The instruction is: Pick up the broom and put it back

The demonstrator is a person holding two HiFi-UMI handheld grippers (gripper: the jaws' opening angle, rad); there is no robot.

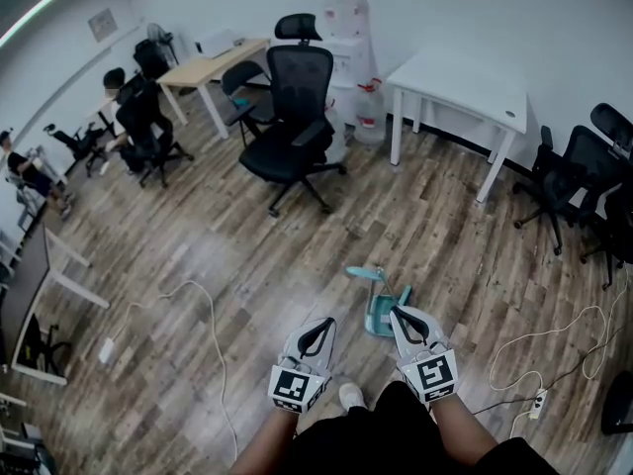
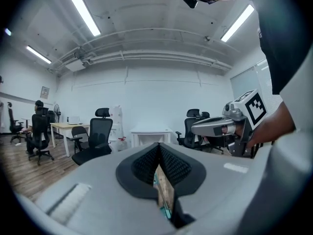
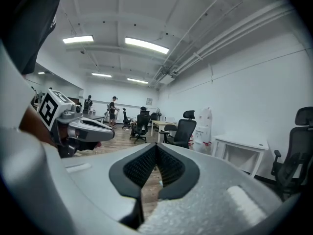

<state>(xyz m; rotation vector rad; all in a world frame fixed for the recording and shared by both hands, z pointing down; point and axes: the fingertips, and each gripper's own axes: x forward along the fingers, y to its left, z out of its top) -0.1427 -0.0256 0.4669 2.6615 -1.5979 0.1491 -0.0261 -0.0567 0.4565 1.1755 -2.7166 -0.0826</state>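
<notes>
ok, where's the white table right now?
Head view, upper right: the white table stands against the far wall, between the water jug on its left and black office chairs on its right.

Black wheeled mesh office chairs [image 1: 297, 107]: at least six, the far ones blur together. White rectangular table [image 1: 465, 79]: one. Light wooden table [image 1: 210, 63]: one. Tall white water dispenser [image 1: 346, 23]: one. Clear water jug with red cap [image 1: 371, 112]: one. Loose white floor cables: two, left cable [image 1: 203, 300], right cable [image 1: 564, 336]. White power strip [image 1: 539, 404]: one. Teal plastic broom and dustpan set [image 1: 378, 315]: one. Grey marker-cube grippers: two, left gripper [image 1: 323, 323], right gripper [image 1: 399, 313].
</notes>
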